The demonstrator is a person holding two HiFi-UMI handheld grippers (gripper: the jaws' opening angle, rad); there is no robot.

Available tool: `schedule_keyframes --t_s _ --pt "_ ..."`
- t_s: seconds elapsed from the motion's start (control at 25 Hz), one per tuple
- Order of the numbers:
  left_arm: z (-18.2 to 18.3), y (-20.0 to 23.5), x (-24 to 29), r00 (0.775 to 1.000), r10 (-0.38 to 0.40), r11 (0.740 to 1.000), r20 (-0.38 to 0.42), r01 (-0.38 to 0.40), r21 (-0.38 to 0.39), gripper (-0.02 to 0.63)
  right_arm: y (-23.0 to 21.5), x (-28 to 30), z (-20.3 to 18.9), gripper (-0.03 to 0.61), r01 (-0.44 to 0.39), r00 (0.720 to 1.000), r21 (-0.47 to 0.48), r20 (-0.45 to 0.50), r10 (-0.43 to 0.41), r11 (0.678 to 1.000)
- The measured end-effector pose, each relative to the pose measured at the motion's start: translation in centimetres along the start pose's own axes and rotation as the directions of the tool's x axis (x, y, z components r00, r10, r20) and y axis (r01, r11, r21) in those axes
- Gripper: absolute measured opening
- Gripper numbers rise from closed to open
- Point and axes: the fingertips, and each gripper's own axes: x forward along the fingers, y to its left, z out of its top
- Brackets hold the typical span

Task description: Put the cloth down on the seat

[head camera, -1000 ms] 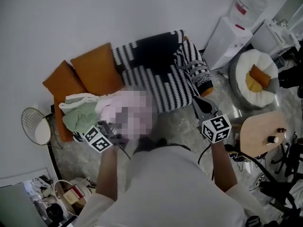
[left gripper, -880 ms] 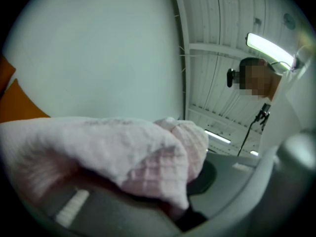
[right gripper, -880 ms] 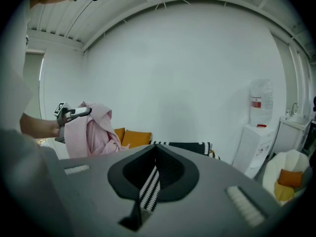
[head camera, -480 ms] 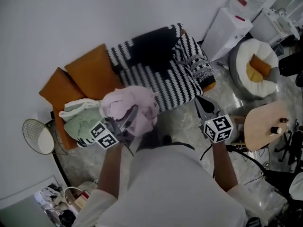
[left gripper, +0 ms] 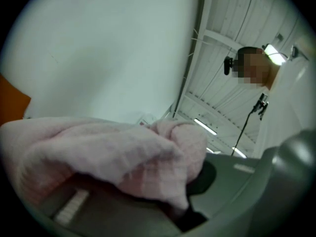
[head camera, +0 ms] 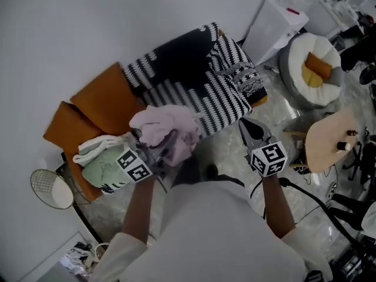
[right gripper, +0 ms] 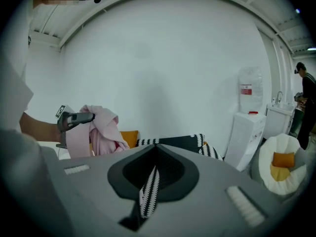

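Observation:
A crumpled pink cloth (head camera: 166, 127) hangs from my left gripper (head camera: 170, 140), whose jaws are shut on it. The bundle is in the air over the sofa's front edge, beside the black-and-white striped blanket (head camera: 200, 98) that covers the seat. In the left gripper view the pink cloth (left gripper: 108, 154) fills the space between the jaws. My right gripper (head camera: 244, 125) is shut with nothing in it and is held over the floor just in front of the sofa's right end. The right gripper view shows the pink cloth (right gripper: 101, 130) at the left and the striped seat (right gripper: 185, 141) ahead.
Two orange cushions (head camera: 106, 96) lean at the sofa's left, with a pile of green and white clothes (head camera: 103, 163) below them. A water dispenser (head camera: 273, 19), a white round pouffe (head camera: 311, 69) and a wooden side table (head camera: 335, 140) stand at the right. A person (right gripper: 306, 107) stands far right.
Both grippers have moved forward toward the sofa and a little lower. The pink cloth has travelled with the left gripper toward the striped seat.

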Motion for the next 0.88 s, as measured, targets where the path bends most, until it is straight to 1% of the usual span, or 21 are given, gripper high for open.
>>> schedule_keyframes --t_s 0.24,0.44,0.6,0.88 --pt "0.2 4.2 1.9 0.996 -0.052 0.999 -0.078 0.051 -0.013 0.067 -0.4 3.4 0.4 0.005 0.04 0.999 0.01 -0.019 -0.04 0.999" --pt "0.5 7.5 3.3 0.987 -0.085 0.996 -0.136 0.082 -0.029 0.066 -0.9 5.8 0.7 0.004 0.088 0.996 0.03 -0.033 -0.087 0.996" --pt "0.1 9.7 4.9 0.977 -0.116 0.993 -0.177 0.109 -0.049 0.066 -1.7 7.0 0.5 0.004 0.133 0.99 0.043 -0.045 -0.131 0.99" --pt "-1.1 13.2 8.3 0.964 -0.126 0.991 -0.234 0.11 -0.08 0.066 -3.7 7.9 -0.1 0.005 0.165 0.985 0.067 -0.068 -0.161 0.984"
